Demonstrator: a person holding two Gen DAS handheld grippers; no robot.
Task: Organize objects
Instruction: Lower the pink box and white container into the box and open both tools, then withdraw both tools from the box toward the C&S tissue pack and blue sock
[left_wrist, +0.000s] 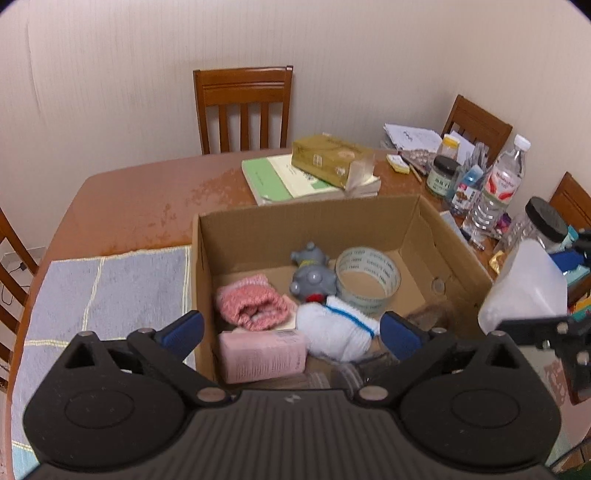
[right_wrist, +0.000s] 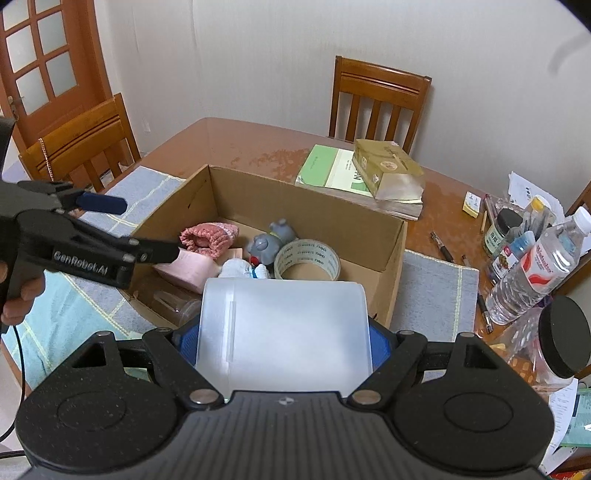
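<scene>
Translucent white container (right_wrist: 284, 332), clamped between the right gripper's (right_wrist: 284, 341) fingers, above the near edge of the cardboard box (right_wrist: 306, 206) on the bench (right_wrist: 229, 140). Left gripper (left_wrist: 291, 328), fingers spread wide and holding nothing, over the box holding tape roll (left_wrist: 369, 280), grey toy (left_wrist: 312, 273) and pink packet (left_wrist: 262, 354).

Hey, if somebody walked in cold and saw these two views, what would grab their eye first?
Probably the frosted white plastic container, clamped in the right gripper and filling the foreground just short of the cardboard box. Next, the box's jumble: a pink knit item, a grey toy and a tape roll. The left gripper hangs open at the box's near edge.
</scene>
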